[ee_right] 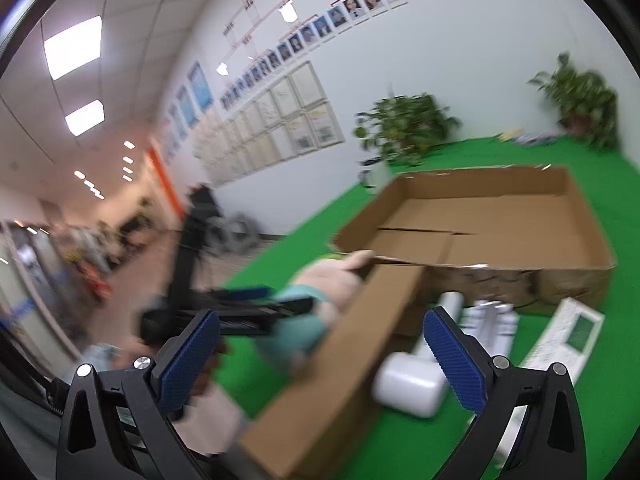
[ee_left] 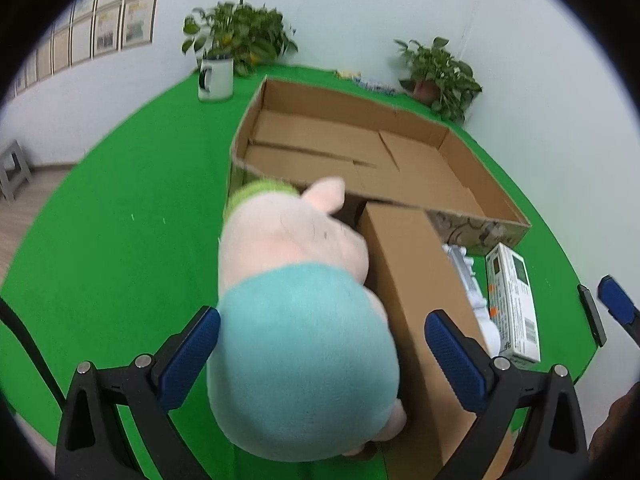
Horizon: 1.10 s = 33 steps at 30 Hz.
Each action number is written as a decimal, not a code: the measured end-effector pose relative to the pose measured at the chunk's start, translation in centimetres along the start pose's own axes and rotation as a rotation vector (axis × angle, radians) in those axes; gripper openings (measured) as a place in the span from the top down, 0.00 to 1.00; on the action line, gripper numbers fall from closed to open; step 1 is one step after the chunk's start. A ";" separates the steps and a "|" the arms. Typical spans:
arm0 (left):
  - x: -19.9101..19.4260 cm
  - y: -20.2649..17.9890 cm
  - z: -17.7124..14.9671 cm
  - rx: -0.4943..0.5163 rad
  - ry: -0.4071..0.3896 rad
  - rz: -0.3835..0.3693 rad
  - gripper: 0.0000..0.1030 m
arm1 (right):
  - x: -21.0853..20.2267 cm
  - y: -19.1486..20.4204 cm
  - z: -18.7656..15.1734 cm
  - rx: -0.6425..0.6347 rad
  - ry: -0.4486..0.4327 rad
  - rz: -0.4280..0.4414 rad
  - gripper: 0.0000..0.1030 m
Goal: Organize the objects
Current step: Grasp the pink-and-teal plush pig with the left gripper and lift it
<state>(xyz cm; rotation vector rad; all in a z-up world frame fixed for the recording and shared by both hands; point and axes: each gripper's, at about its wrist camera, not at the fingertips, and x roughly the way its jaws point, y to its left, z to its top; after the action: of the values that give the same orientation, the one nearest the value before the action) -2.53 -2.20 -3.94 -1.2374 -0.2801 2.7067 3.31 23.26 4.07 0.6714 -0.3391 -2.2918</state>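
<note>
A plush pig (ee_left: 296, 320) with a teal body and pink head stands on the green table between the fingers of my left gripper (ee_left: 322, 354), which is open around it, the pads not pressing it. A long closed cardboard box (ee_left: 416, 304) lies just right of the pig. A large open cardboard tray box (ee_left: 360, 148) lies beyond. My right gripper (ee_right: 322, 356) is open and empty above the long box (ee_right: 340, 364). The pig (ee_right: 316, 312) and the left gripper (ee_right: 248, 308) show blurred to its left.
A white bottle (ee_right: 412, 384), more white bottles (ee_right: 492, 324) and a white-green carton (ee_right: 568, 332) lie right of the long box. The carton (ee_left: 512, 300) also shows in the left wrist view. A white mug (ee_left: 216, 78) and two potted plants (ee_left: 440, 72) stand at the table's far edge.
</note>
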 end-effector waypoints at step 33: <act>-5.4 6.3 -6.9 -0.144 -0.100 0.005 0.27 | 29.1 10.5 -1.2 0.020 0.687 -0.069 0.10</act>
<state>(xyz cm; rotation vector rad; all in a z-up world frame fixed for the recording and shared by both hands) 5.82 -8.74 -5.86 -1.1398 -0.4925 2.8002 -7.82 -4.65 -3.24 1.4309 -0.0084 -1.9673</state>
